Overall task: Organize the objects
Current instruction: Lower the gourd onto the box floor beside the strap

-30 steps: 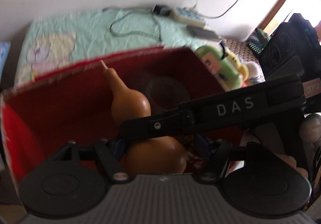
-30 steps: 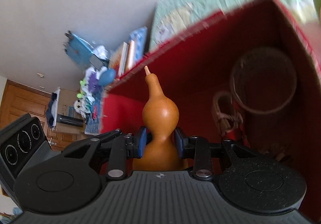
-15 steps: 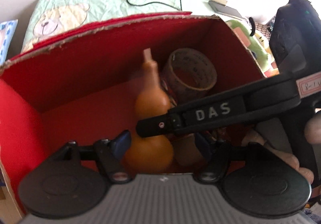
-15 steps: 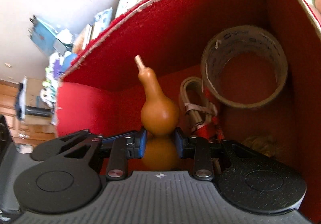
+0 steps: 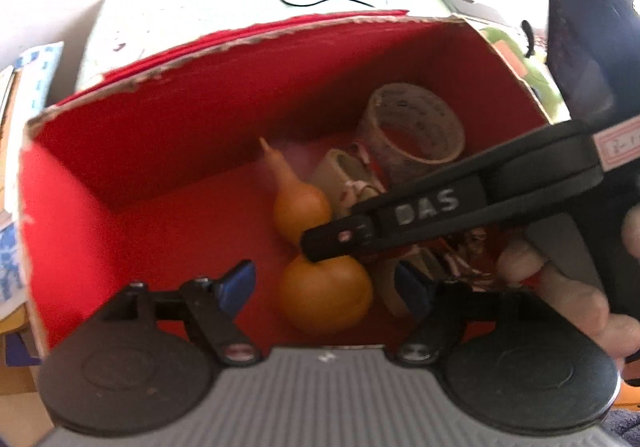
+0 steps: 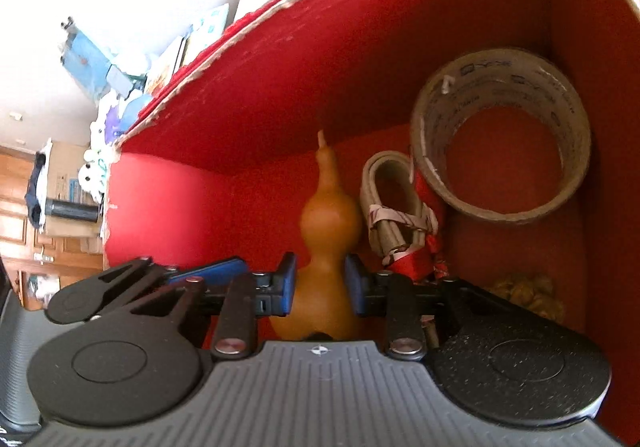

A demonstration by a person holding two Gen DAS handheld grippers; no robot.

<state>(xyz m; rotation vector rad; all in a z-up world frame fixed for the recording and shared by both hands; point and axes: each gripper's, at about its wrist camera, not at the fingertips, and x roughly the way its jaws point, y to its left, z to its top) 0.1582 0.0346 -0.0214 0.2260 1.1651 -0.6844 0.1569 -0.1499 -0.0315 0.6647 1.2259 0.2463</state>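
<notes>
1. The right claw [image 6: 320, 283] holds the orange gourd [image 6: 328, 243] at its thin waist. Its blue pads [image 6: 289, 283] press on both sides.
2. The left claw [image 5: 324, 287] holds nothing. Its jaws have just been opening wider. The gourd's round bottom [image 5: 325, 297] sits between its pads but does not touch them.
3. What changed: a second ago the gourd was up by the top edge of the red box [image 5: 120, 175]. Now it is deep inside, with its bottom low near the floor of the box.
4. I think this means the gourd is almost put away. The right claw only has to let go.
5. Next to the gourd are a folded strap [image 6: 394, 207] and a big tape roll [image 6: 500, 131] that leans in the corner.
6. Hard to see: the right claw's black arm [image 5: 440, 207] covers the gourd's waist in the left view. The claw body hides the gourd's bottom in the right view, so I cannot tell if it rests on the floor yet.
7. A tan lump [image 6: 528, 293] in the box corner is too blurry to name.
</notes>
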